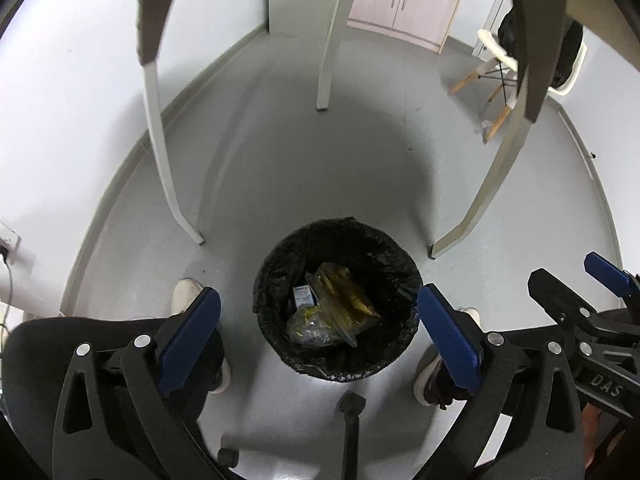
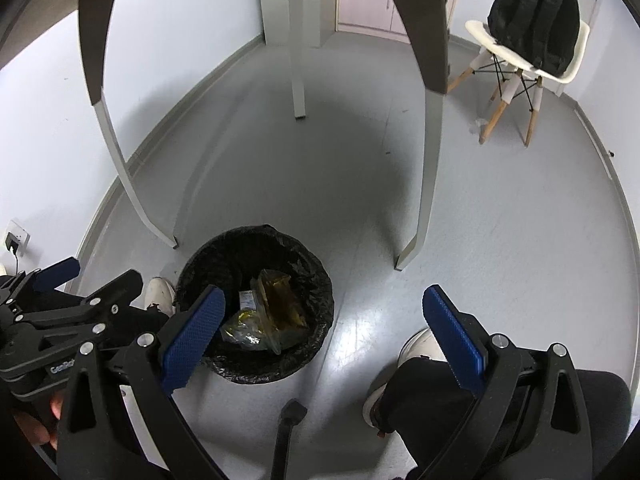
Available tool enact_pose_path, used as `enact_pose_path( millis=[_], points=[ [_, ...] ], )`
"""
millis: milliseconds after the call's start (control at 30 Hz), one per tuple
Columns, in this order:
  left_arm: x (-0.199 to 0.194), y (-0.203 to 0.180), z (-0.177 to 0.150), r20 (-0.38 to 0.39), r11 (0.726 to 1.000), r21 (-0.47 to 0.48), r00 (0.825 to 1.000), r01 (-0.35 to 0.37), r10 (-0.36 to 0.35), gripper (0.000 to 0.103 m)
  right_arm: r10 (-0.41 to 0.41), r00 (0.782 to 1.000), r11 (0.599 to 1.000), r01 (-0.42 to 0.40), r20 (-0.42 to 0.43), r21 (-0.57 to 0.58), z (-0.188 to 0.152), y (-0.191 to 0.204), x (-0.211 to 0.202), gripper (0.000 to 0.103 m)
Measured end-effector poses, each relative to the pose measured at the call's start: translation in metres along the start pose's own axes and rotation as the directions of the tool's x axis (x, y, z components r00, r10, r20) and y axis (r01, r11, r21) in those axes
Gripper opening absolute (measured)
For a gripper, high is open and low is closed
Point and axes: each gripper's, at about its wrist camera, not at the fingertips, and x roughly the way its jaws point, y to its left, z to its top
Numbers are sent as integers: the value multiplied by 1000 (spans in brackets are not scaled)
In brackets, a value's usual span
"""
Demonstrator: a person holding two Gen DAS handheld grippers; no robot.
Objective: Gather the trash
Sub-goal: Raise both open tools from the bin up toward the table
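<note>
Grey floor [image 1: 280,160], open toward the upper frame between pale table legs [image 1: 160,152]; wall skirting curving along the left, chair [image 2: 520,60] with black backpack [image 2: 536,16] at upper right. Black-lined bin [image 1: 338,300] at lower centre of the left view, holding trash [image 1: 340,304]: clear bags, yellowish scraps. Left gripper [image 1: 320,344] above the bin, jaws at full spread, nothing between. Right gripper [image 2: 324,340] just right of the bin, jaws wide, empty. Both tilted steeply downward. Shoes [image 1: 186,294] either side of the bin.
</note>
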Motion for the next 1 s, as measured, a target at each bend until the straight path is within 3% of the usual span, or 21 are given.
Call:
enact_pose_path(
  millis=[233,467,800,1000],
  points=[
    [-76,4,-3,98,1000,-8,995,12,-11,97,-3,997,1000,5,73,-21,-3,7,-57,95],
    [-162,6,-10,220,1000,-1,975,23,-22,97,7,984,999,-1,180,-33,-7,16,-136,95],
    [-275,9,-32,371,1000,4,928,20,-20,97,25,939,999,-16,344,-30,-21,29,-270,95],
    [-309,11,-52,407,1000,9,913,2,-6,97,25,917,999,-15,399,-29,-37,29,-323,95]
  ],
)
